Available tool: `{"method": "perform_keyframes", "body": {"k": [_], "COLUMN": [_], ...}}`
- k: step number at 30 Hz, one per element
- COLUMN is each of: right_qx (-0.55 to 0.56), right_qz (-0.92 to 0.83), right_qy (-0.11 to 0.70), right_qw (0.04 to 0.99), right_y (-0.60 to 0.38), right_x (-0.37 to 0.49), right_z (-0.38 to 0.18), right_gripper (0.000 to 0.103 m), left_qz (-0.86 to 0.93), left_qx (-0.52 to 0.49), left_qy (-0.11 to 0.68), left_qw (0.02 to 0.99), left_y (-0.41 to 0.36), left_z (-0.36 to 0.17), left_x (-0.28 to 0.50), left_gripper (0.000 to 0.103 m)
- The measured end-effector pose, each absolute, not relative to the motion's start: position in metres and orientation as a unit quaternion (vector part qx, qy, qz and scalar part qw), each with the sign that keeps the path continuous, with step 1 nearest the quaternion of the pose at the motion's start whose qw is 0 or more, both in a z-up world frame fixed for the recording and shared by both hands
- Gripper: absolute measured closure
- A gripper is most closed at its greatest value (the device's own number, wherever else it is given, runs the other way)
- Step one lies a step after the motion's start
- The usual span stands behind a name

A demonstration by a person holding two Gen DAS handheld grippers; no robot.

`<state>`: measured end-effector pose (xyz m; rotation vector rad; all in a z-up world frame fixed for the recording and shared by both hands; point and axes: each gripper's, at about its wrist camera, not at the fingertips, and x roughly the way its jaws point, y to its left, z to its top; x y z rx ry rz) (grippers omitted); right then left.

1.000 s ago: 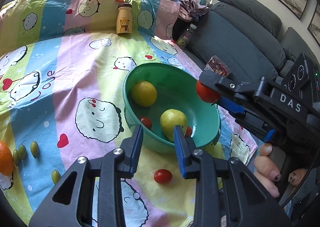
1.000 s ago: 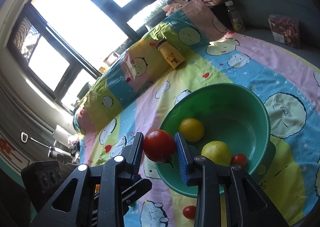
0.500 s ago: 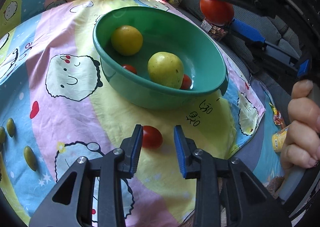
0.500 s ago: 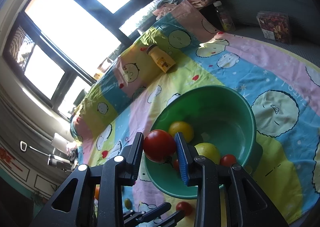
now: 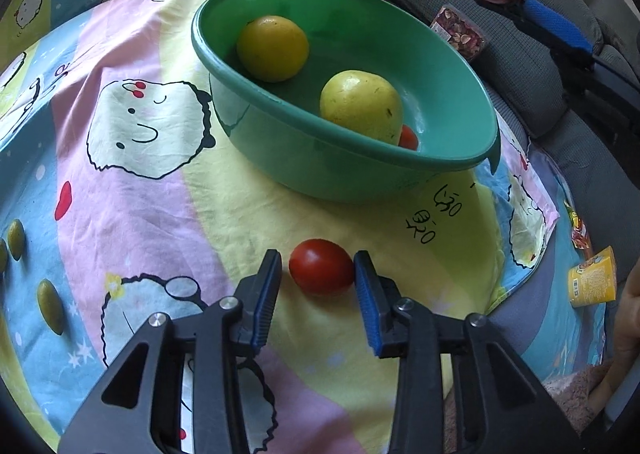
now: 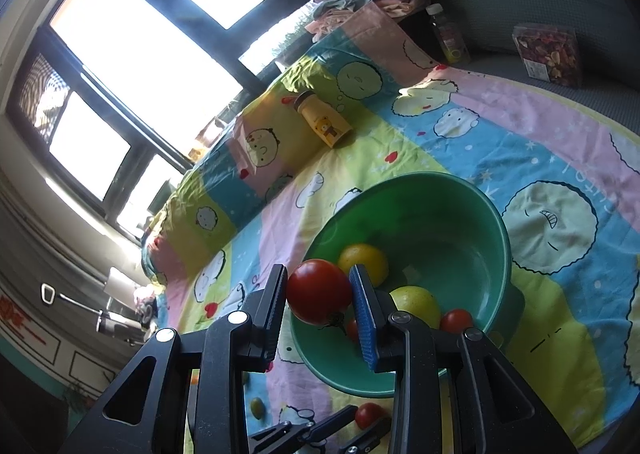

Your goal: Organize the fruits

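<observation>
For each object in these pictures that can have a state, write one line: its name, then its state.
left gripper: open, jaws just widened around the loose tomato on the sheet.
right gripper: shut on the held tomato, raised near the basin.
green basin: upright, holding fruit.
yellow bottle: upright, capped.

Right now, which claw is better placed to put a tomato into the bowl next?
Right. The right claw already grips a tomato at the bowl's rim. The left claw has just been opening around the tomato on the cloth, not gripping it.
</observation>
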<state>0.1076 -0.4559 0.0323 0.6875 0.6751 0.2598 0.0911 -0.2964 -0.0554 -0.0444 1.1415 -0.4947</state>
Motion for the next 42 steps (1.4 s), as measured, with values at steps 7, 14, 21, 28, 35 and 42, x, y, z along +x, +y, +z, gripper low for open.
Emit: {"method": "perform_keyframes", "body": {"k": [7, 14, 21, 28, 35, 42], "right_qx": [0.331, 0.334, 0.343, 0.344, 0.348, 0.338], "right_qz": [0.122, 0.115, 0.1, 0.078, 0.062, 0.039], "right_qy": [0.329, 0.332, 0.339, 0.355, 0.371, 0.393], "right_qw": [0.876, 0.874, 0.87, 0.866, 0.859, 0.855], "right_y": [-0.457, -0.46, -0.467, -0.472, -0.478, -0.477], "right_x": [0.108, 0.109, 0.112, 0.119, 0.128, 0.139], "right_z": [0.031, 0.028, 0.02, 0.01, -0.002, -0.01], "right_gripper": [0.069, 0.069, 0.069, 0.069, 0.069, 0.069], "left_qz": [-0.227, -0.248, -0.245, -0.243, -0.245, -0.24], "left_qx": [-0.036, -0.048, -0.062, -0.072, -0.057, -0.046], "left_qy": [0.53, 0.488, 0.443, 0.447, 0.454, 0.466], "left_qw": [0.816, 0.835, 0.86, 0.858, 0.855, 0.85], "left_y": [-0.29, -0.283, -0.28, -0.287, -0.298, -0.306], "left_z": [-0.055, -0.016, 0.019, 0.021, 0.02, 0.014], "left_x": [0.091, 0.078, 0.088, 0.115, 0.126, 0.135], "left_gripper": [0.07, 0.07, 0.07, 0.07, 0.07, 0.07]}}
